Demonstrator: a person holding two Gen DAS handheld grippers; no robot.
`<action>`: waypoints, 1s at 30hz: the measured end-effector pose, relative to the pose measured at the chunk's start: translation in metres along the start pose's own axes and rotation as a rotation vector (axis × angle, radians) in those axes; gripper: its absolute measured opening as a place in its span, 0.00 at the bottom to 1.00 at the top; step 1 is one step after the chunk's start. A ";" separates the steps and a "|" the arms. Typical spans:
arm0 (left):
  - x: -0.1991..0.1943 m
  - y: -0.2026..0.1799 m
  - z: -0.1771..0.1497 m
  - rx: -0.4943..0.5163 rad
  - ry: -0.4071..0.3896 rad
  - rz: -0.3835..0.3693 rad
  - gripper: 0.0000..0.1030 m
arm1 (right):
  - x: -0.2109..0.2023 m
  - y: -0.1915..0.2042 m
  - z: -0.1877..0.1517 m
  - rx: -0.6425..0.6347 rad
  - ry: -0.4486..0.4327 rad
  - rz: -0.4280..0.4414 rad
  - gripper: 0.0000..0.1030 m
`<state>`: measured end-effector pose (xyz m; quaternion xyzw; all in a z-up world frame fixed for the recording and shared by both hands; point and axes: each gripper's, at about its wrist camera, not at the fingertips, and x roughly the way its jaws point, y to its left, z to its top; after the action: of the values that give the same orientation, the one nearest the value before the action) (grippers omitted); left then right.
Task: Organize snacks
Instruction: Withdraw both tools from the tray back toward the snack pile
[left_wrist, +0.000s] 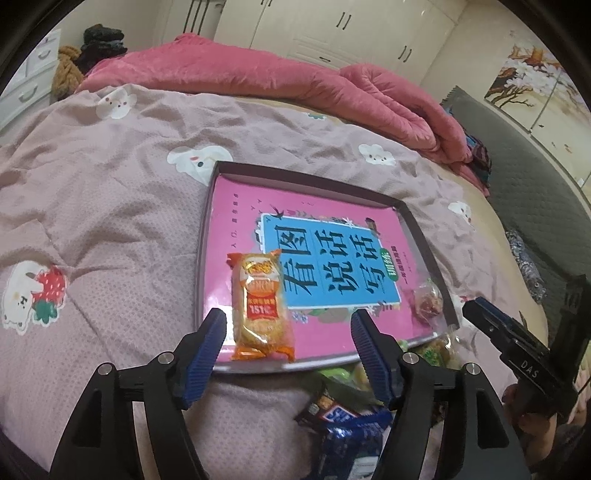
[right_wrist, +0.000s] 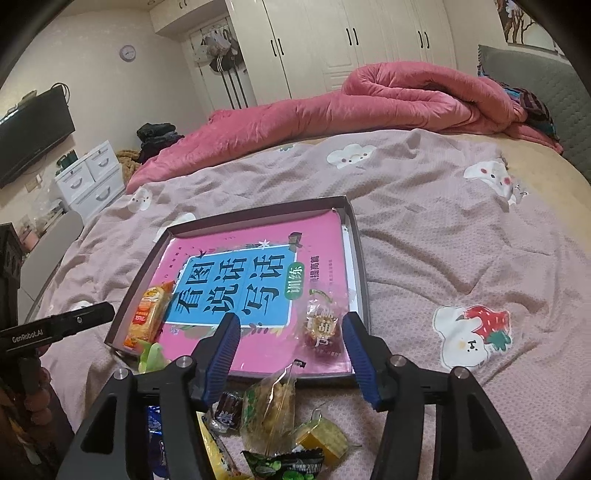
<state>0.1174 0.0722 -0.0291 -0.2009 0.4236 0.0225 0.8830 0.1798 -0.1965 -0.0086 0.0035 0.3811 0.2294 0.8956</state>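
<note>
A shallow tray (left_wrist: 424, 236) lined with a pink book cover is lying on a pinkish bedspread (left_wrist: 110, 206), just ahead of both grippers. The left gripper (left_wrist: 288, 325) is hanging with jaws apart, an orange snack packet (left_wrist: 258, 306) resting in the tray between its fingers, untouched. The right gripper (right_wrist: 290, 334) is gaping too, a clear-wrapped red sweet (right_wrist: 321, 325) lying free between its fingers. Loose snacks (right_wrist: 273, 402) are sitting beneath the grippers. Beyond are lying a rolled pink quilt (right_wrist: 406, 96) and white wardrobes (right_wrist: 332, 44).
</note>
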 end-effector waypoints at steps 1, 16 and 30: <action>-0.001 -0.002 -0.002 0.008 0.003 -0.001 0.70 | -0.001 0.000 0.000 0.001 -0.002 -0.001 0.59; -0.013 -0.026 -0.020 0.083 0.012 0.028 0.75 | -0.021 0.005 -0.005 -0.006 -0.035 -0.005 0.65; -0.021 -0.030 -0.039 0.111 0.053 0.036 0.76 | -0.039 0.017 -0.022 -0.024 -0.024 0.000 0.67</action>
<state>0.0815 0.0326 -0.0255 -0.1446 0.4512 0.0095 0.8806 0.1344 -0.2009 0.0056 -0.0045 0.3673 0.2339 0.9002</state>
